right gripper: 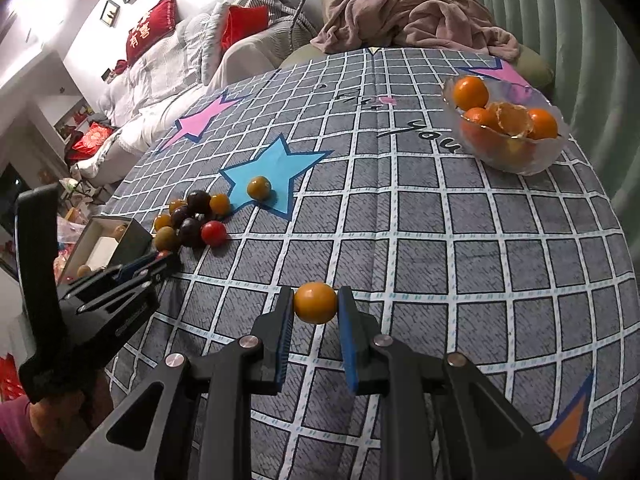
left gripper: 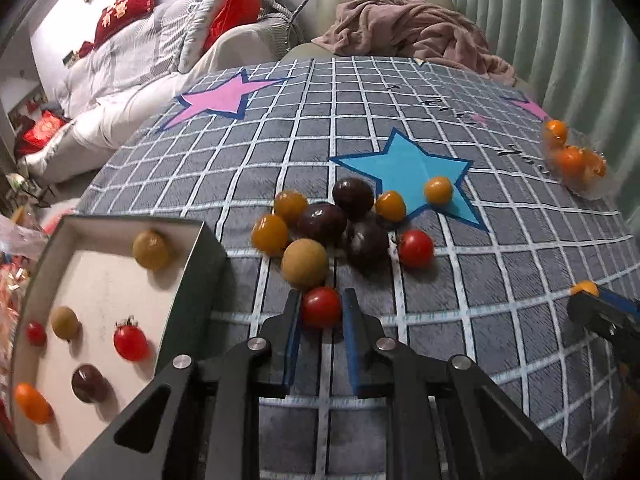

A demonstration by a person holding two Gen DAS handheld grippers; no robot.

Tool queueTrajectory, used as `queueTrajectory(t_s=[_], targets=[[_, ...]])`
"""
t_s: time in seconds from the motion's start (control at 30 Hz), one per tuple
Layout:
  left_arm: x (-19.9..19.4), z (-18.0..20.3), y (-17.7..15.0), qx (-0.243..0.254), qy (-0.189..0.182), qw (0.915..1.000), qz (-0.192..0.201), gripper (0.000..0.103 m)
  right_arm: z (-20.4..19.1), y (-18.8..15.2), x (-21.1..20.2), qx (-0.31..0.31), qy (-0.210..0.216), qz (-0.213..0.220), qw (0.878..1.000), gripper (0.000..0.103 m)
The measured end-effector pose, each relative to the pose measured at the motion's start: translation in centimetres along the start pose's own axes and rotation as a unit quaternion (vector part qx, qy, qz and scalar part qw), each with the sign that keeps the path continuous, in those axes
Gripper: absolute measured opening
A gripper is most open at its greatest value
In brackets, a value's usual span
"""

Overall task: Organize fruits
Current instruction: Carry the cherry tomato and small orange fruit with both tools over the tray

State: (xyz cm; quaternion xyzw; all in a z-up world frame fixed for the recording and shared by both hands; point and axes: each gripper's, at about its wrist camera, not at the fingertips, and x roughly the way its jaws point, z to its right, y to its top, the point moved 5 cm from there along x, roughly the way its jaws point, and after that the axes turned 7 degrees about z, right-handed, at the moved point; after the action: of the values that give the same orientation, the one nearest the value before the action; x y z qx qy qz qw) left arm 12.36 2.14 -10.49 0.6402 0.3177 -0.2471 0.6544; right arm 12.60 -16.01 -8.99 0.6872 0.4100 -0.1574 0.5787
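Observation:
My left gripper (left gripper: 321, 307) is shut on a red cherry tomato (left gripper: 321, 306) low over the checked cloth, just right of a white box (left gripper: 100, 292) that holds several small fruits. A pile of yellow, dark purple, tan and red fruits (left gripper: 332, 224) lies just beyond it. My right gripper (right gripper: 315, 303) is shut on an orange-yellow tomato (right gripper: 315, 302) and holds it above the cloth. The right gripper also shows at the right edge of the left wrist view (left gripper: 588, 294). The left gripper (right gripper: 160, 262) shows at the left of the right wrist view, beside the pile (right gripper: 192, 220).
A glass bowl (right gripper: 516, 156) of mandarins stands at the table's far right. One yellow fruit (right gripper: 259, 188) lies alone on a blue star. A pink blanket (right gripper: 416, 16) lies on a chair behind the table. A sofa with red cushions (right gripper: 152, 28) is at the far left.

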Motion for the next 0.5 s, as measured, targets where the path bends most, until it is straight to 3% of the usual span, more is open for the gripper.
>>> queueTrajectory(t_s=[0.5], targets=[[-3.7,-0.8,-4.2,-0.005,-0.024,0.9997,-0.010,0.021,-2.2,-2.4,-0.7,-0.008,0.015,-0.022,1.000,0.024]])
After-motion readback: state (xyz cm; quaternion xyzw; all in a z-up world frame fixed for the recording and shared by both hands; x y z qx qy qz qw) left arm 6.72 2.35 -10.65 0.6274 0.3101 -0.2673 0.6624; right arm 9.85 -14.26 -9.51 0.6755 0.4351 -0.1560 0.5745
